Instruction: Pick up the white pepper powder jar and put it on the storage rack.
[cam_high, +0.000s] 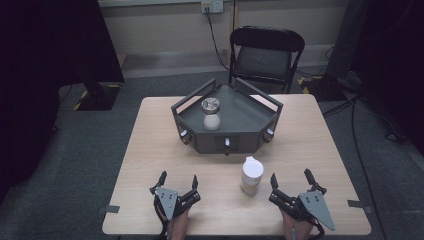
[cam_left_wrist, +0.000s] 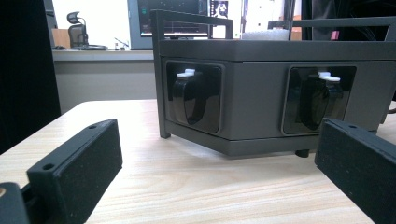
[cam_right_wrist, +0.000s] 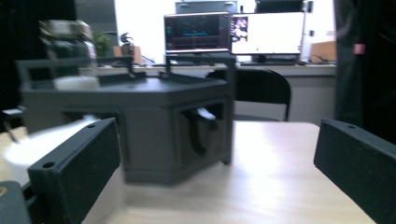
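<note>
While the white-capped plastic jar (cam_high: 251, 175) stands free between them, left gripper (cam_high: 178, 183) and right gripper (cam_high: 292, 180) rest spread apart, seemingly ready to grasp.

The high view looks forward and down on the bench (cam_high: 150, 150); both gripper views sit low, facing the dark tray (cam_high: 240, 125) closely.

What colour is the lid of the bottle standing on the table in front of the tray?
White; the bottle's lid shows best in the high view.
</note>
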